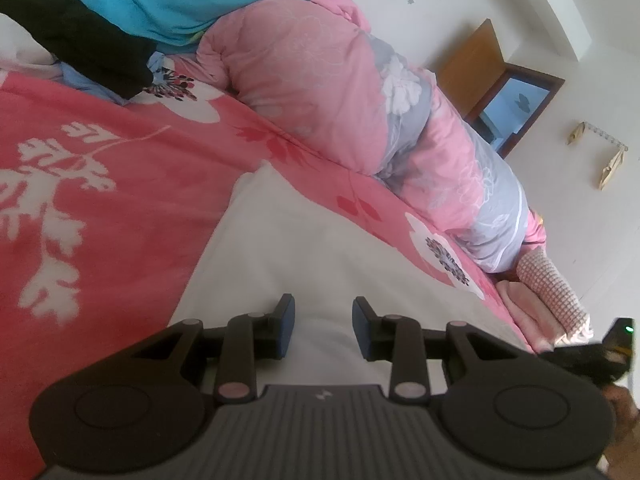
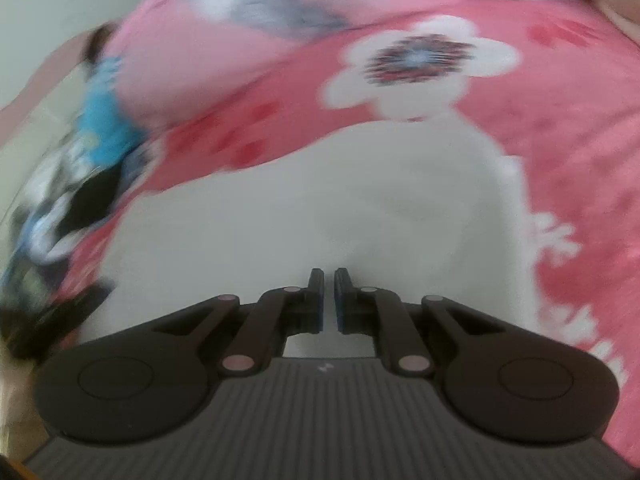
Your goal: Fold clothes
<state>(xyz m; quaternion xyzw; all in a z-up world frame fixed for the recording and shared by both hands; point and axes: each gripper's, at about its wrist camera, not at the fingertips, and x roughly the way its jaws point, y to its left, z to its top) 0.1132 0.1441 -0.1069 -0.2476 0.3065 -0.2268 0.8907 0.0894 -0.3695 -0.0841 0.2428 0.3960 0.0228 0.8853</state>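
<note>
A white garment (image 1: 304, 248) lies spread flat on the red floral bedspread (image 1: 100, 184). My left gripper (image 1: 323, 322) hovers low over its near part, jaws open, nothing between the blue pads. In the blurred right wrist view the same white garment (image 2: 320, 200) fills the middle. My right gripper (image 2: 329, 280) has its pads drawn together to a thin slit at the cloth's near edge, apparently pinching it. The right gripper's black body (image 1: 600, 350) shows at the right edge of the left wrist view.
A rolled pink and grey quilt (image 1: 360, 112) runs along the far side of the bed. Black clothing (image 1: 80, 44) and a blue garment (image 1: 168, 0) are piled at the far left. A pink checked towel (image 1: 552, 292) lies at the bed's end, and a wooden cabinet (image 1: 500, 80) stands beyond.
</note>
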